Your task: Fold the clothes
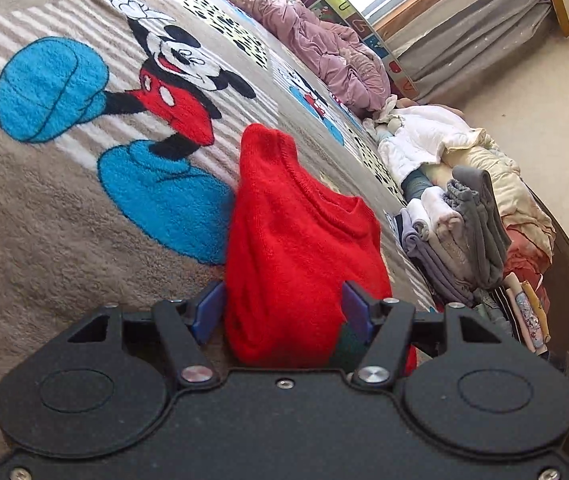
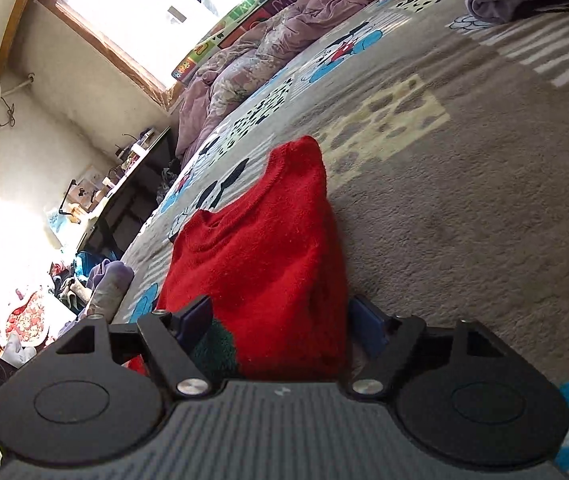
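A red knitted sweater (image 1: 296, 248) with a dark green patch near its lower edge lies bunched on the bed's grey Mickey Mouse blanket (image 1: 64, 216). My left gripper (image 1: 284, 312) has its blue pads on either side of the thick red fabric and is shut on it. In the right wrist view the same sweater (image 2: 268, 256) rises as a red fold over the blanket (image 2: 464, 220). My right gripper (image 2: 284, 320) also clamps the fabric between its blue pads. The sweater's neckline shows in both views.
A stack of folded grey, white and lilac clothes (image 1: 456, 232) and a pile of cream bedding (image 1: 436, 140) lie at the bed's right edge. A crumpled pink duvet (image 1: 316, 40) lies by the window. A dark desk (image 2: 132, 196) and loose clothes (image 2: 100, 280) stand beside the bed.
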`<state>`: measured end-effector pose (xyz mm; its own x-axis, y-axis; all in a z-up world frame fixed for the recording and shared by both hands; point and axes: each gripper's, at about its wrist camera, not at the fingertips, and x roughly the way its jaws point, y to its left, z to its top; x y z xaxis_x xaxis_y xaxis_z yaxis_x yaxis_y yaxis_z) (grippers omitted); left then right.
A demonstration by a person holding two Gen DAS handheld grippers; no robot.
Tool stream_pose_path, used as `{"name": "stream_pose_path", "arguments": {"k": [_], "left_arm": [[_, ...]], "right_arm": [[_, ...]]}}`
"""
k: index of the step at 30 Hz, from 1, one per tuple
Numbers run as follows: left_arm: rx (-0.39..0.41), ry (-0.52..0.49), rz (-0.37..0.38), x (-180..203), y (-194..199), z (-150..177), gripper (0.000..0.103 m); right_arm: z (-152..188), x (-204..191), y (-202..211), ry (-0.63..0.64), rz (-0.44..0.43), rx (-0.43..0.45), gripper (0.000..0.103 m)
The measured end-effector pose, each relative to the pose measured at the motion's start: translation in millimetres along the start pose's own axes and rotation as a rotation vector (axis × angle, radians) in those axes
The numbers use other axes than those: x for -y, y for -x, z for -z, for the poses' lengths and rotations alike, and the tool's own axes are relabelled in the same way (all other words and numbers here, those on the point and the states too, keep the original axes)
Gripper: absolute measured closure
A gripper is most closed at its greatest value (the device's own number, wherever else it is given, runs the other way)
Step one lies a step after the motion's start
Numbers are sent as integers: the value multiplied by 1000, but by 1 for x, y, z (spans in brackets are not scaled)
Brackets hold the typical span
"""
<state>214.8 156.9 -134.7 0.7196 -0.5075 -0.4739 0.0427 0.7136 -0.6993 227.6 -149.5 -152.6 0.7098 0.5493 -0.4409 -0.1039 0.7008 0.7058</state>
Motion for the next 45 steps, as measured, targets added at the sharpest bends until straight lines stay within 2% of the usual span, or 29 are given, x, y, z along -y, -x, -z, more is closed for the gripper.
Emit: {"name": "stream_pose_path", "arguments": {"k": [1,3,4,6,9,10,11,12,13,14,18,22,24,25,26,27,29,31,37,40,43,45], "left_arm": [[1,7,5,1,-5,0,42],[17,11,-12,3,-9,-1,61],[26,13,-18,4,-10,-1,65],[74,20,-33,11,3,1,77],[94,42,-20,32,46,12,75],[85,52,-18,28,48,17,72],[75,62,-16,24,51,21,53],[65,72,-14,20,53,26,40],[54,81,-51,11,51,28,40],[54,88,-90,4,52,29,40],[58,140,-37,-12,56,27,40],[66,102,-23,-1,38,28,40],[65,90,-15,5,27,28,42],[63,82,-17,8,22,28,43],[57,71,-20,10,18,29,49],[50,60,-22,13,14,29,59],[40,73,5,10,9,29,68],[42,86,20,9,11,27,71],[105,108,77,9,48,14,73],[148,141,85,3,73,10,73],[218,168,75,-3,108,2,73],[301,156,63,-2,141,-6,73]], "right_arm": [[-1,-1,-6,2,4,0,37],[-3,-2,-10,10,8,-4,49],[-3,-1,-8,16,9,-9,59],[-3,-1,-5,27,11,-18,67],[-4,0,0,43,14,-32,68],[-4,1,2,49,15,-36,59],[-4,1,3,54,16,-41,39],[-4,1,5,60,17,-46,34],[-4,2,7,66,18,-50,41],[-4,2,9,70,19,-55,44],[5,13,20,-14,-23,-20,40],[3,8,6,11,-40,-48,29],[1,7,-2,-8,-51,-54,31],[0,7,-5,-17,-56,-59,39],[1,5,-10,-24,-69,-78,48],[2,4,-12,-21,-71,-82,50],[5,3,-11,-15,-82,-76,63],[5,6,-7,-51,-122,-62,68],[3,-22,4,-12,-214,-49,70],[1,-44,-3,-11,-265,-65,70],[2,-72,-14,-5,-323,-93,70],[3,-95,-23,6,-382,-114,70]]}}
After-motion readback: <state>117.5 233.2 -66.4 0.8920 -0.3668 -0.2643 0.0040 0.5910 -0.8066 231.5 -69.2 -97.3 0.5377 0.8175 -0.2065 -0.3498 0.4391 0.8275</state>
